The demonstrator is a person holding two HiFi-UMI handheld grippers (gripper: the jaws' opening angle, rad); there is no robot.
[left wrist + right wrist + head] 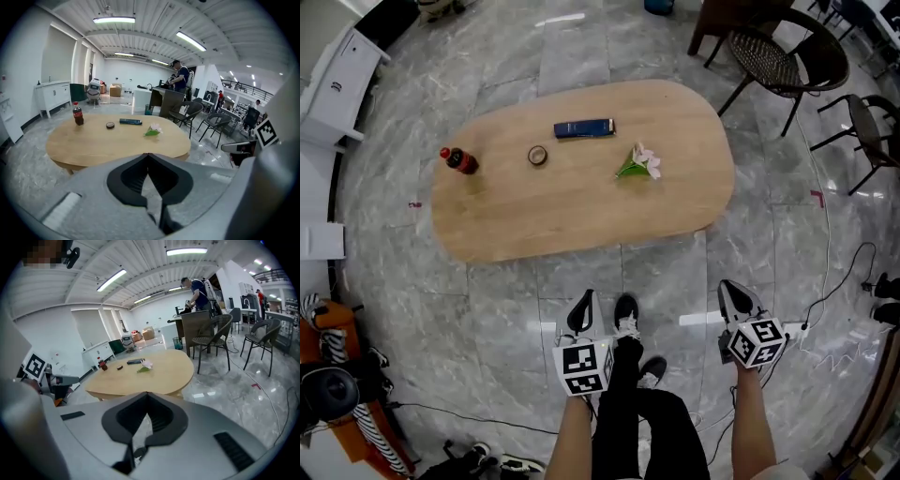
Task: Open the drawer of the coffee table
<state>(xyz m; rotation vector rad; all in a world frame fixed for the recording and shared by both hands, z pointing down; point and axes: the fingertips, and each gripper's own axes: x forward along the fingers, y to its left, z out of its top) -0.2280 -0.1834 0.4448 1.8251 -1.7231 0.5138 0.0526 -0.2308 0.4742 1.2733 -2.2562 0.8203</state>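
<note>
Both pairs of jaws are pressed together with nothing between them. The left hand-held gripper [586,298] and right hand-held gripper [729,289] sit low in the frame, well short of the table [581,202]. It lies above them, its long axis running left to right. No drawer shows from here. It is probably under the near edge, closer to the left one.

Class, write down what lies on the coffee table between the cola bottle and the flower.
A small round object lies between the cola bottle and the flower, seen in the head view. The dark blue box sits behind that line.
</note>
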